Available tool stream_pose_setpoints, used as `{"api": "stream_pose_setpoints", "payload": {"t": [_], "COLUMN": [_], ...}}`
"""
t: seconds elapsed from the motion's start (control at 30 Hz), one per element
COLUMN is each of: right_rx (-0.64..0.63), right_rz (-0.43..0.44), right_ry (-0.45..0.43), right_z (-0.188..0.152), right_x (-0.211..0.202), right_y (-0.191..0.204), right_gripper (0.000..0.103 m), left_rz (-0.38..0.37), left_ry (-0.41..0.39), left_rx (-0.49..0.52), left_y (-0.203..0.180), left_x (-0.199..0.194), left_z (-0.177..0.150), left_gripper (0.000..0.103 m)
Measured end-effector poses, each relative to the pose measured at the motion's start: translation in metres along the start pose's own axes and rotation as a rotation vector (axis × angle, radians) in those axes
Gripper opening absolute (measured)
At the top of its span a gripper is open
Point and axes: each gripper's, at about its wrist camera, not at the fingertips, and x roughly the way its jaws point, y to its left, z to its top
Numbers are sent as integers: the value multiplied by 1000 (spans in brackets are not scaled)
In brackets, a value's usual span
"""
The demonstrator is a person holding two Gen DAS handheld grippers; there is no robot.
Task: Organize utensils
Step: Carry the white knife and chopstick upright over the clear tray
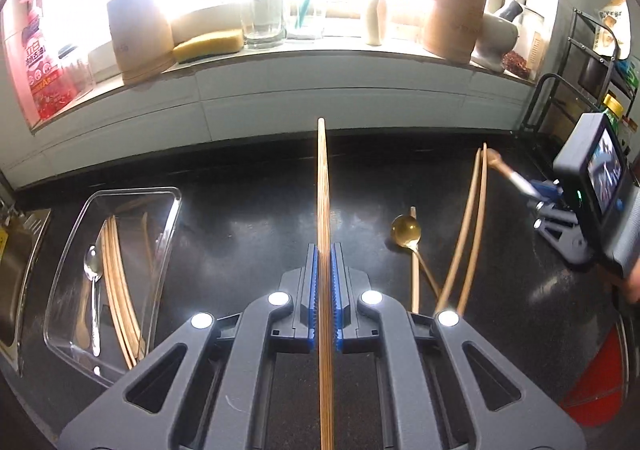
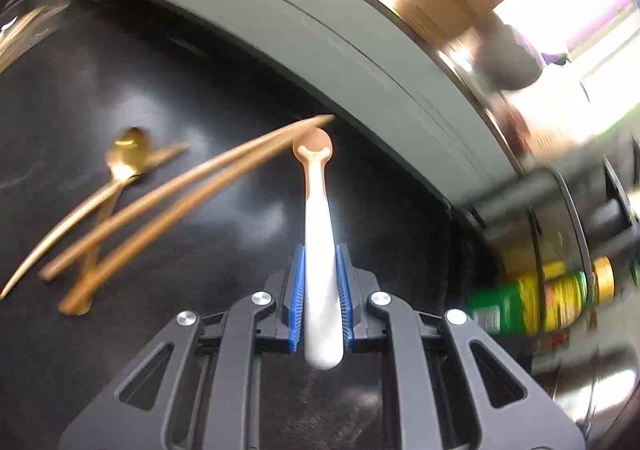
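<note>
Left wrist view: left gripper (image 1: 325, 266) clamps a wooden chopstick (image 1: 323, 189); right gripper (image 2: 320, 270) grips a white-handled spoon (image 2: 318, 217), its bowl blurred, perhaps peach-coloured.

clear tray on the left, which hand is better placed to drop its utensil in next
Left. The left gripper holds a wooden chopstick, and the clear tray lies just to its left. The right gripper holds a white-handled spoon far across the black counter.

A black tabletop (image 1: 248, 217) is carrying a clear tray (image 1: 168, 221) at the left, and a gold spoon (image 1: 406, 230) is lying beside two wooden chopsticks (image 1: 466, 234).
</note>
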Motion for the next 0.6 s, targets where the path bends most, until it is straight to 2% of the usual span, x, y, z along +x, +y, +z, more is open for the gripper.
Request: {"api": "stream_pose_setpoints", "payload": {"t": [0.13, 0.2, 0.23, 0.33, 0.6], "right_rx": [28, 128, 222, 365, 419], "right_rz": [-7, 80, 164, 313, 520], "right_ry": [20, 19, 16, -9, -130], "right_z": [1, 2, 2, 5, 30], "right_x": [12, 7, -1, -28, -128], "right_y": [-7, -20, -28, -33, -3], "right_gripper": [16, 16, 16, 16, 16], "left_rz": [0, 2, 3, 5, 19], "left_ry": [13, 11, 9, 24, 46], "left_rx": [-2, 3, 2, -16, -70], "left_y": [2, 3, 4, 9, 38], "left_x": [2, 0, -1, -2, -22], "left_z": [1, 1, 1, 0, -2], "left_gripper": [6, 6, 6, 6, 6]}}
